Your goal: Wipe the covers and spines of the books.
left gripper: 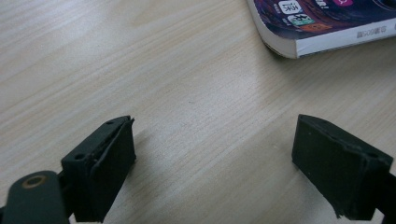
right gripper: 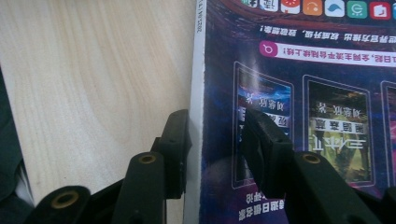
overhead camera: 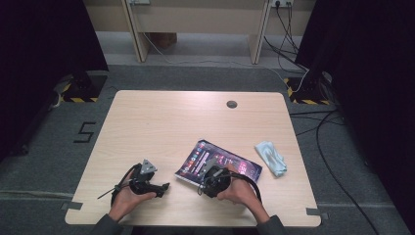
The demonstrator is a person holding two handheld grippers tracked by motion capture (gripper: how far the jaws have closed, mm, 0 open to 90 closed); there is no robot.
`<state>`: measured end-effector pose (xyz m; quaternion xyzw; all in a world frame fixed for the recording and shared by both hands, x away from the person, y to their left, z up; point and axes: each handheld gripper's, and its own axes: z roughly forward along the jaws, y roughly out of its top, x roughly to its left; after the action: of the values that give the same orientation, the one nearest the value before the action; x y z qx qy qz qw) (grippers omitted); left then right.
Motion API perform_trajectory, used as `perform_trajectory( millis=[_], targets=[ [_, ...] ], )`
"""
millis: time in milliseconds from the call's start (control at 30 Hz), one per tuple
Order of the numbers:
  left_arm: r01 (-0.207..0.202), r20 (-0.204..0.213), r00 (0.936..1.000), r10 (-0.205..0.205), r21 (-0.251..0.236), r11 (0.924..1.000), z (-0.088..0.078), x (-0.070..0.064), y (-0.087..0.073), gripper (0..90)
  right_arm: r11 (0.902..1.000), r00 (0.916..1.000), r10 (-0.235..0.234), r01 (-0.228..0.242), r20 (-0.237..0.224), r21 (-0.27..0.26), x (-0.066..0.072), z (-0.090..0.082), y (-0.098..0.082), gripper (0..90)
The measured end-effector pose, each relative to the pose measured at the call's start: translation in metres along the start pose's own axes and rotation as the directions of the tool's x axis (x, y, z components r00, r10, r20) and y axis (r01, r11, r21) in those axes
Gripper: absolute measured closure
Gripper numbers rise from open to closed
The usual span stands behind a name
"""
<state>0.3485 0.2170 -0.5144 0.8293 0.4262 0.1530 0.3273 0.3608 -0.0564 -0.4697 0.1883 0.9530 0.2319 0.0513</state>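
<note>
Counter (overhead camera: 161, 122) of pale wood carries everything here. At its left front the left gripper (overhead camera: 164, 187) rests in the person's hand, its fingers (left gripper: 102, 163) spread wide with nothing between them, pointing toward the magazine's near corner. Right of it lies the magazine (overhead camera: 230, 164), flat and slanted on the counter's front half, glossy dark cover up. The right gripper (overhead camera: 208, 169) sits over the magazine's near edge; in the right gripper view its fingers (right gripper: 261, 144) stand partly apart, one just off the white edge above bare wood, the other over the cover, and they press on nothing. Farther right, apart from the magazine, lies a crumpled pale blue cloth (overhead camera: 270, 157).

The magazine looks light, thin and floppy, with a slick cover that would slide under hard pads. Its bound edge is probably the stiffest place to pinch; taken by a loose corner, the pages would likely sag and fan out.
</note>
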Motion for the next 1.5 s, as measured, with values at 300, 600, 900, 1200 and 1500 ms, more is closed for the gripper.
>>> perform_trajectory(
  millis=[300,600,900,1200,1500],
  targets=[
    [0.001,0.0,1.0,-0.001,-0.002,1.0,0.0,0.0,0.0,11.8,0.9999,0.9984,0.015,-0.015,-0.055,0.002,0.0,0.005,-0.002,56.2],
    [-0.001,0.002,1.0,0.001,-0.007,1.0,0.0,0.0,-0.001,12.0,0.9956,0.9962,0.087,-0.087,0.002,-0.035,-0.011,-0.01,-0.008,48.0],
    [-0.036,0.039,0.9986,0.036,-0.017,0.9992,0.001,-0.002,0.002,16.5,0.9644,0.9487,0.264,-0.259,0.173,-0.051,-0.047,-0.028,-0.039,39.0],
    [-0.045,0.132,0.9893,0.062,-0.123,0.9913,0.003,-0.018,0.013,22.2,0.9355,0.9093,0.353,-0.343,0.22,-0.085,-0.055,-0.037,-0.058,36.6],
    [-0.035,0.188,0.9804,0.06,-0.135,0.9903,0.018,-0.029,0.025,31.4,0.8966,0.8657,0.443,-0.43,0.234,-0.104,-0.048,-0.052,-0.097,37.6]
  ],
)
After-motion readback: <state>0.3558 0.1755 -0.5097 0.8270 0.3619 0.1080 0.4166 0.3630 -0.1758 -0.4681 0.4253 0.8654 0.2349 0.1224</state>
